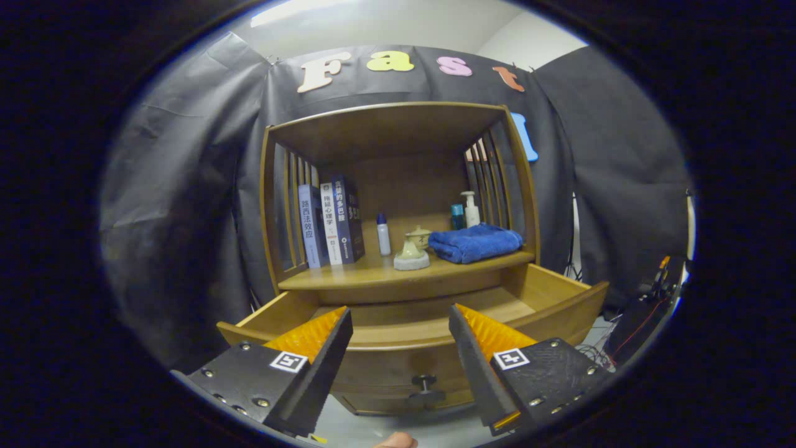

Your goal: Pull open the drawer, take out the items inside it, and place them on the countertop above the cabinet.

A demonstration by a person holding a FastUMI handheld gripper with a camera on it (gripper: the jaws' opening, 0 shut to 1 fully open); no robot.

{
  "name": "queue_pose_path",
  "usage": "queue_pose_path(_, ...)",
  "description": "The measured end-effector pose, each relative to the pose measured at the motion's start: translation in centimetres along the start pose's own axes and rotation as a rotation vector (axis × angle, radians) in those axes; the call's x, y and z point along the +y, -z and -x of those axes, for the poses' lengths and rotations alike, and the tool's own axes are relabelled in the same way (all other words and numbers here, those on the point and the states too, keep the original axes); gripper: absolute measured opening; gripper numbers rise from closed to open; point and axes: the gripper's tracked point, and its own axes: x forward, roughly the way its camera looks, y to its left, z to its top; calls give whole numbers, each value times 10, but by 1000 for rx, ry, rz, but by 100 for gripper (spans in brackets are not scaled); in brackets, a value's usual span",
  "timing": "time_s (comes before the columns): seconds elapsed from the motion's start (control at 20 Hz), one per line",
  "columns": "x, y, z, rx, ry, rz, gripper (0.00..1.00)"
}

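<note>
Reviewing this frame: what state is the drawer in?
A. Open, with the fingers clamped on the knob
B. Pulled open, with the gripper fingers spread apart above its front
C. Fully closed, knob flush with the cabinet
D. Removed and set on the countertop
B: the drawer stands pulled out below the countertop, and the hand-held gripper is open, holding nothing, with the knob untouched below.
</note>
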Motion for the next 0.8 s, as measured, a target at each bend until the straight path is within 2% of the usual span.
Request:
queue_pose_path(0.45,5,43,-11,79,-27,8,93)
queue_pose_path(0.6,3,40,-8,42,-37,-35,93)
queue_pose_path(0.7,-7,48,-7,67,-7,-28,93)
queue_pose_path(0.8,-5,55,-6,88,-14,-28,96)
